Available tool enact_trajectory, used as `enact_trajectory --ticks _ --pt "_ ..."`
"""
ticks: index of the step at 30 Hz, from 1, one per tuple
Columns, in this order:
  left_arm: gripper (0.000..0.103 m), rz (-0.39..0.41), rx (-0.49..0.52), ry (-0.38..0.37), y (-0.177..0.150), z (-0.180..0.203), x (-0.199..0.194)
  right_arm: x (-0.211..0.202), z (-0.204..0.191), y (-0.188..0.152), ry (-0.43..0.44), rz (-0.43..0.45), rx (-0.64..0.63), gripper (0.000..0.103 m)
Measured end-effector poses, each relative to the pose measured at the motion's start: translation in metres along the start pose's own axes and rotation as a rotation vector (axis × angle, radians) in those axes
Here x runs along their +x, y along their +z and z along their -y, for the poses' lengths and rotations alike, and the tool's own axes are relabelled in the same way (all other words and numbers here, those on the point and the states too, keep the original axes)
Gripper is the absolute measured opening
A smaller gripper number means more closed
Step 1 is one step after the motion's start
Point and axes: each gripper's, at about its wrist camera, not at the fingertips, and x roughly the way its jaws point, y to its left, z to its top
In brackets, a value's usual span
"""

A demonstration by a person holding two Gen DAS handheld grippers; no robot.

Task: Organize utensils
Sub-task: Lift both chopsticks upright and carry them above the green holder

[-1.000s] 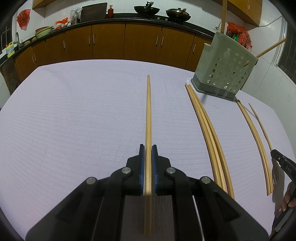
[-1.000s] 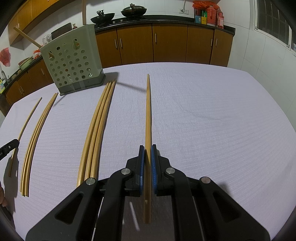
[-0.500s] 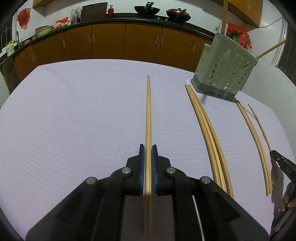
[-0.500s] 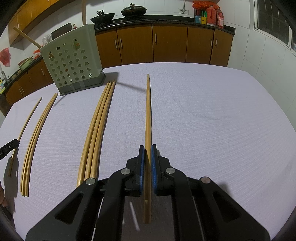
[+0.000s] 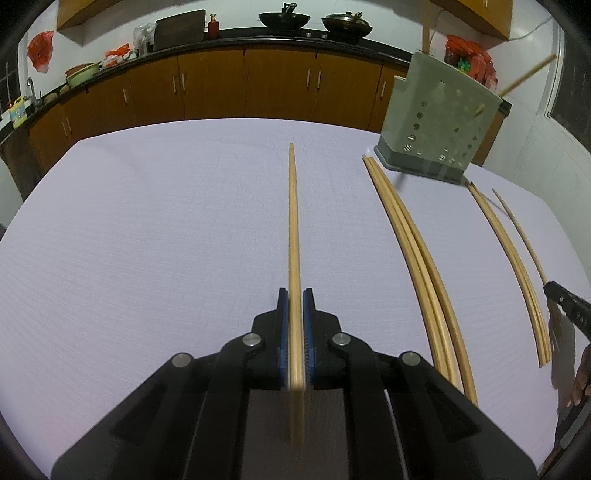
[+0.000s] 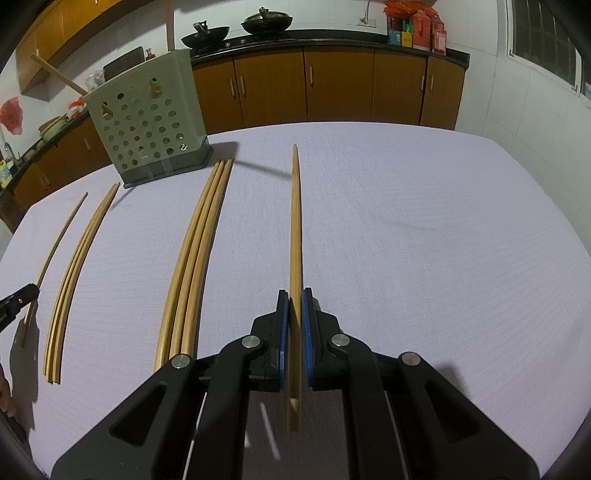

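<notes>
My left gripper (image 5: 295,295) is shut on a wooden chopstick (image 5: 293,221) that points forward over the white tablecloth. My right gripper (image 6: 294,295) is shut on another chopstick (image 6: 295,221) in the same way. A green perforated utensil holder (image 5: 436,122) (image 6: 147,122) stands at the back of the table, with a stick leaning out of its top. Three loose chopsticks (image 5: 413,251) (image 6: 195,251) lie side by side between the grippers. A further bundle (image 5: 509,258) (image 6: 74,266) lies beyond them. Each view shows the other gripper's tip at its edge, with its thin stick (image 5: 517,232) (image 6: 59,243).
The tablecloth (image 6: 424,240) covers a wide table. Behind it runs a brown cabinet row (image 5: 221,88) with woks (image 5: 284,18), bottles and bowls on the dark counter. A person's fingers (image 5: 581,373) show at the far right edge of the left wrist view.
The left wrist view has shifted slightly, so the holder sits a little higher and looks blurred. The right wrist view is unchanged. Both grips stay the same.
</notes>
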Motion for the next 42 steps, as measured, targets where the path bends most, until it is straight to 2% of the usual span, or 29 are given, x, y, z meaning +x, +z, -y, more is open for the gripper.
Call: enact_trajectory --ticks 6,9,17,21,26,34,37,42 --pt "0.008 -0.002 0.028 0.003 0.002 0.002 -0.001 -0.004 0.001 0.002 -0.006 0.019 -0.011 0.008" --pt "0.008 0.05 0.045 0.002 0.008 0.0 -0.019 -0.02 0.003 0.008 -0.011 0.075 -0.014 0.008" --pt "0.008 0.255 0.048 -0.012 0.052 -0.006 -0.086 -0.071 0.005 0.045 -0.01 0.26 -0.007 0.008" --pt "0.008 0.328 0.037 -0.033 0.075 -0.007 -0.109 -0.089 0.008 0.063 0.006 0.328 0.008 0.007" --pt "0.008 0.384 0.048 -0.049 0.095 -0.003 -0.126 -0.103 0.005 0.08 0.008 0.388 0.005 0.007" --pt "0.008 0.404 0.096 -0.112 0.114 0.012 -0.145 -0.132 0.0 0.107 0.035 0.461 0.003 0.007" --pt "0.008 0.396 0.129 -0.158 0.12 0.022 -0.156 -0.147 -0.004 0.116 0.078 0.494 0.001 0.007" --pt "0.008 0.413 0.161 -0.237 0.137 0.038 -0.177 -0.18 -0.024 0.138 0.178 0.596 -0.018 0.007"
